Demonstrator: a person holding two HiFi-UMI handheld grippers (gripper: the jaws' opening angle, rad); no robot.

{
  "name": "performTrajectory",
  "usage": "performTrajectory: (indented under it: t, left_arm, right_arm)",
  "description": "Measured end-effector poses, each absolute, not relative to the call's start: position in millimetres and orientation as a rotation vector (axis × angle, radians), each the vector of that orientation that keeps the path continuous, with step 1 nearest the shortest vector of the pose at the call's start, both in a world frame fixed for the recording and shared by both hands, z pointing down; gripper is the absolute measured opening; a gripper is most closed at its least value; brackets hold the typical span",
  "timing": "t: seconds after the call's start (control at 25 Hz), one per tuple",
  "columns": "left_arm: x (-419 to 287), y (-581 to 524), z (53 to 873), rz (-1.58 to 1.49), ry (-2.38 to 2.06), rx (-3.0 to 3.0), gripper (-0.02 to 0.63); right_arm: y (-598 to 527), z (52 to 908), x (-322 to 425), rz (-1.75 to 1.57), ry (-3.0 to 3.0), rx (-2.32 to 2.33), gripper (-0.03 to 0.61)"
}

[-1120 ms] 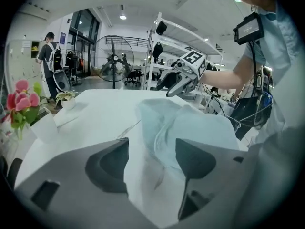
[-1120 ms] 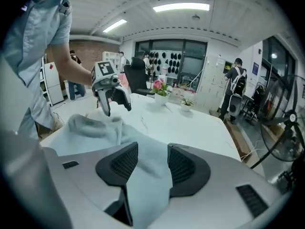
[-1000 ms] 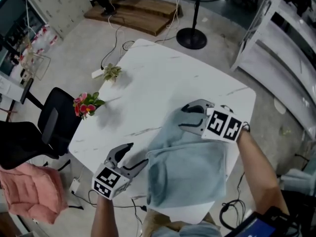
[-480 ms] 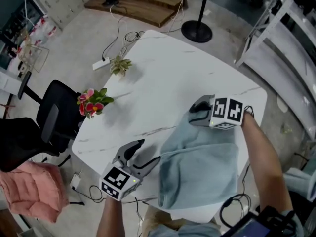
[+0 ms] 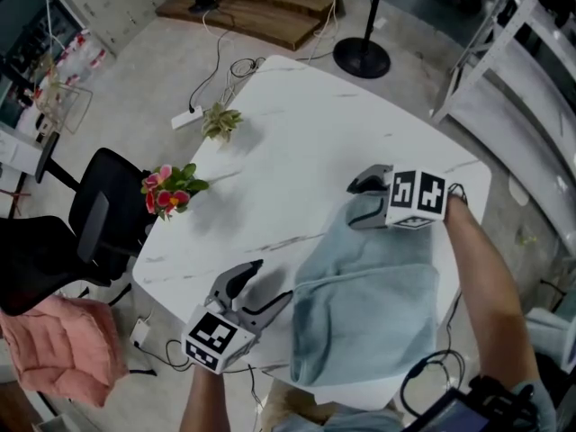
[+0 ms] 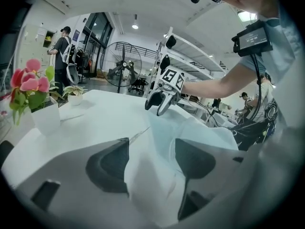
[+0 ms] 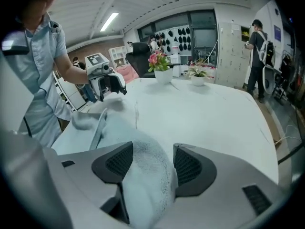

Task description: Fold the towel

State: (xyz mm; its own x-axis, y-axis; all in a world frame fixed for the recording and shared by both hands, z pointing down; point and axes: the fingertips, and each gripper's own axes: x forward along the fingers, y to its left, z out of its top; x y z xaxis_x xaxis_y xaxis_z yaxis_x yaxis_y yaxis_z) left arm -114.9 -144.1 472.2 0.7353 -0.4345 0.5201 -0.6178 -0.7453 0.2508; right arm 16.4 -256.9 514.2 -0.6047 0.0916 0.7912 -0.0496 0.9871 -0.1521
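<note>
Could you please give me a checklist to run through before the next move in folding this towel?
1. Right gripper released: ok; its jaws have just been opening, and towel fabric lies between them.
2. Left gripper free: ok; jaws apart, nothing pinched.
3. Whole towel on table: ok.
4. Layer edges matched: not ok; the lower layer sticks out toward the right gripper.
5. Pink flowers clear of towel: ok.
</note>
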Motion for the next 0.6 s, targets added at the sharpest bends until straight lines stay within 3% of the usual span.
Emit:
performTrajectory:
  t: [0.08, 0.24, 0.6]
  left_arm:
    - [-116, -144, 474, 0.608, -0.807, 2.519, 0.305]
    - [-120, -147, 475, 0.610, -0.816, 2.513, 0.305]
    - [-115, -141, 456, 0.625, -0.858, 2.538, 0.301]
  right_arm:
    - [-255, 524, 16, 0.228, -2.174, -0.093, 0.279]
    - [-247, 522, 13, 0.227, -2.175, -0.183, 0.075]
    - [-172, 441, 15, -0.224, -2.343, -0.067, 0.053]
